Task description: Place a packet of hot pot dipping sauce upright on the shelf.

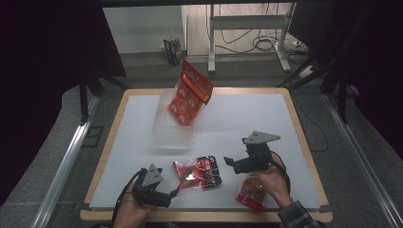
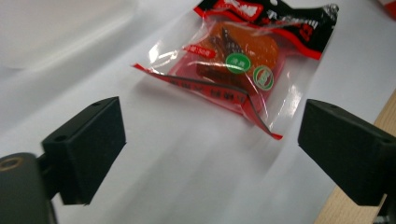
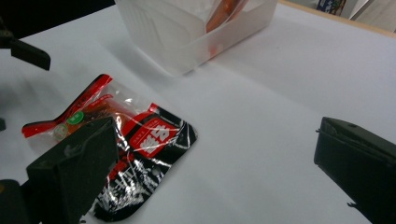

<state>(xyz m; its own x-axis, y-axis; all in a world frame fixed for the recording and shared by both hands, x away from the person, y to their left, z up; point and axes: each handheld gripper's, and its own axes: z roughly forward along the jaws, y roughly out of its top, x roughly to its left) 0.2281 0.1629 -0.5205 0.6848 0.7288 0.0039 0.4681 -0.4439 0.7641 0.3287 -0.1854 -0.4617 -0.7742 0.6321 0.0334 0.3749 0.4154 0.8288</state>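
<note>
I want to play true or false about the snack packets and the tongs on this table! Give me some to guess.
1. Both tongs are wide open. True: the left tongs and the right tongs grip nothing.
2. The clear box has an orange packet sticking out. True.
3. The red-and-black snack packet is inside the box. False: it lies flat on the white table, between the tongs.
4. The left tongs squeeze that packet. False: it lies ahead of their open jaws, untouched.

High view looks down and forward over the whole table (image 1: 247, 114). Both gripper views sit low and close, and each catches the same snack packet (image 2: 243, 70) near the table's front edge.
</note>
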